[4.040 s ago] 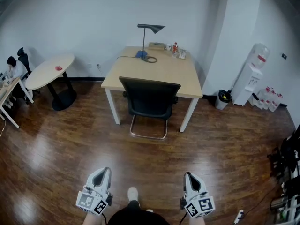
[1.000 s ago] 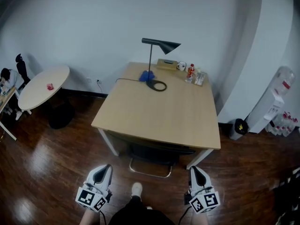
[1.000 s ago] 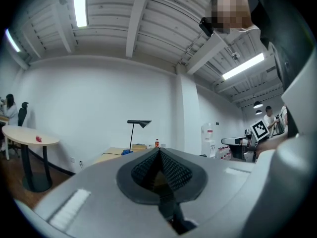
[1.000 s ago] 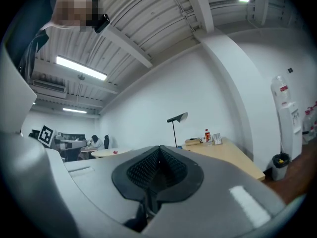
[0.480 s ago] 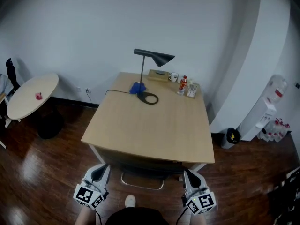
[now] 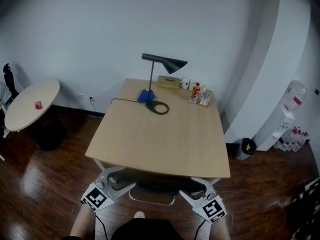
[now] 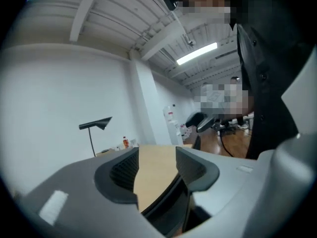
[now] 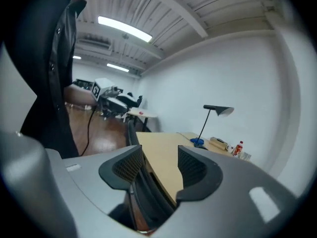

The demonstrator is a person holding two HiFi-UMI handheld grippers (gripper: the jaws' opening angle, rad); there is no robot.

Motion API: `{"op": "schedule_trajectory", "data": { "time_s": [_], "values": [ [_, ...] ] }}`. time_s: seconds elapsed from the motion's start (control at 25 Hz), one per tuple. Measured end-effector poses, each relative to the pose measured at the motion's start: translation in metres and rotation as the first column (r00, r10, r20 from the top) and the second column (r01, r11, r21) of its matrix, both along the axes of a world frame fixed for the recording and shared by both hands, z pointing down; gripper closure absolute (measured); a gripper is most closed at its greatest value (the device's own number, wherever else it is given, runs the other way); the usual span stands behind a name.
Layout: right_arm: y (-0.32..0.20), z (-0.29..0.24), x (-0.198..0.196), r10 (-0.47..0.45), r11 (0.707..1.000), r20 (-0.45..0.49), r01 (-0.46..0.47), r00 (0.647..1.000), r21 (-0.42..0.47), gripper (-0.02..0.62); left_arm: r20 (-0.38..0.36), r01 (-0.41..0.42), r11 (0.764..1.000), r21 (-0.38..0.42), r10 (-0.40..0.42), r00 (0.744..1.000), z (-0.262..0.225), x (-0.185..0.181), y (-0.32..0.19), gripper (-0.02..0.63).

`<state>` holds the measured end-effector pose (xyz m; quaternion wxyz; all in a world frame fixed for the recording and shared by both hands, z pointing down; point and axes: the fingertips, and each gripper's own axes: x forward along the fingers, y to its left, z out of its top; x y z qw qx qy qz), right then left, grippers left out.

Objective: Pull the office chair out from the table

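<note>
The black office chair [image 6: 157, 180] is tucked under the wooden table [image 6: 160, 134]; only the top of its backrest and part of its chrome base show. My left gripper [image 6: 122, 180] points inward at the backrest's left end and my right gripper [image 6: 192, 189] at its right end. In the left gripper view the left gripper's [image 7: 156, 170] jaws are opening, with the chair's dark edge [image 7: 166, 207] between them and the pads not pressing on it. In the right gripper view the right gripper [image 8: 158, 170] is likewise opening around the backrest edge [image 8: 143, 195].
A black desk lamp [image 6: 165, 64], a cup, a bottle [image 6: 194, 91] and a box stand at the table's far side. A round white table [image 6: 30, 104] is at the left, a water dispenser [image 6: 287, 116] and a small bin [image 6: 245, 146] at the right. Dark wood floor surrounds me.
Both grippers have rolled inward and moved toward the chair's backrest under the table edge. Their jaws, shut before, now stand apart.
</note>
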<state>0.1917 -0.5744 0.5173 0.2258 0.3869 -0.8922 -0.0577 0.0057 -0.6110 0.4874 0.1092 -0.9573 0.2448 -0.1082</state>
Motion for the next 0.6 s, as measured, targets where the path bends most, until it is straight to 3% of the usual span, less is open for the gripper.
{"op": "schedule_trajectory", "data": {
  "time_s": [0.12, 0.2, 0.28, 0.44, 0.6],
  "values": [
    [-0.002, 0.03, -0.009, -0.069, 0.997, -0.225, 0.058, 0.972, -0.054, 0.319, 0.219, -0.091, 0.995, -0.039, 0.097, 0.971, 0.036, 0.011, 0.002, 0.294],
    [-0.004, 0.045, -0.013, -0.102, 0.993, -0.309, 0.077, 0.946, -0.091, 0.301, 0.392, -0.118, 0.992, -0.043, 0.126, 0.911, 0.065, 0.012, 0.001, 0.237],
    [-0.005, 0.052, -0.018, -0.125, 0.989, -0.326, 0.09, 0.937, -0.121, 0.298, 0.514, -0.141, 0.989, -0.051, 0.147, 0.845, 0.088, 0.012, 0.0, 0.226],
    [-0.004, 0.06, -0.021, -0.159, 0.979, -0.344, 0.101, 0.925, -0.179, 0.301, 0.646, -0.18, 0.983, -0.043, 0.164, 0.746, 0.113, 0.014, -0.006, 0.225],
    [-0.001, 0.09, -0.017, -0.212, 0.965, -0.496, 0.1, 0.842, -0.242, 0.316, 0.708, -0.214, 0.976, -0.045, 0.182, 0.682, 0.129, 0.016, -0.007, 0.227]
  ]
}}
